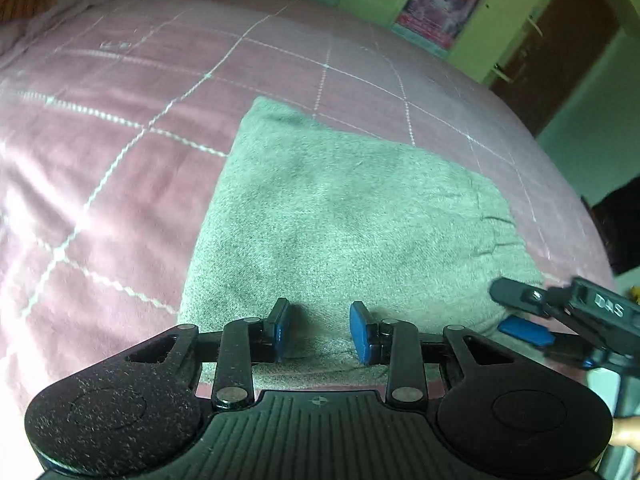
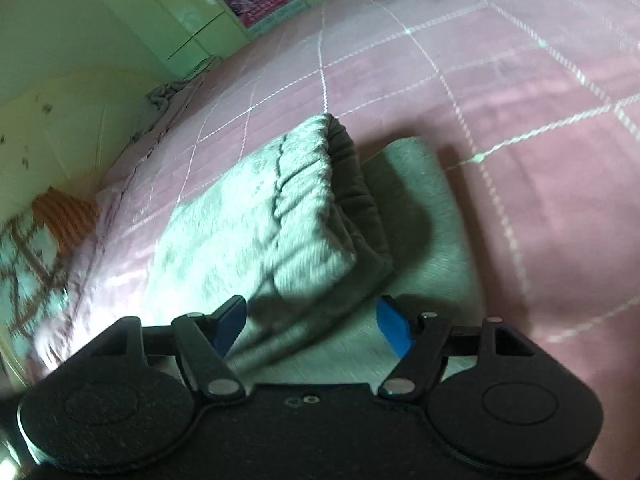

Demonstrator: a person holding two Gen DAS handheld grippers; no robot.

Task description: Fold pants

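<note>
The pants (image 1: 340,208) are grey-green and fuzzy, folded into a thick rectangle on the pink bed cover (image 1: 120,140). My left gripper (image 1: 322,330) hangs open just above their near edge, and only fabric shows in the gap between its blue pads. At the near right corner of the pants, my right gripper (image 1: 516,312) comes in from the right. In the right wrist view the pants (image 2: 256,220) have a top layer folded over, with the gathered waistband (image 2: 352,184) at its far end. My right gripper (image 2: 312,324) stands open there, with the near fold lying between its pads.
The pink quilted cover (image 2: 520,120) with its white grid spreads around the pants. A green wall with posters (image 1: 436,8) and a brown door (image 1: 560,52) lie beyond the bed. An orange cloth (image 2: 64,216) lies past the bed's left edge.
</note>
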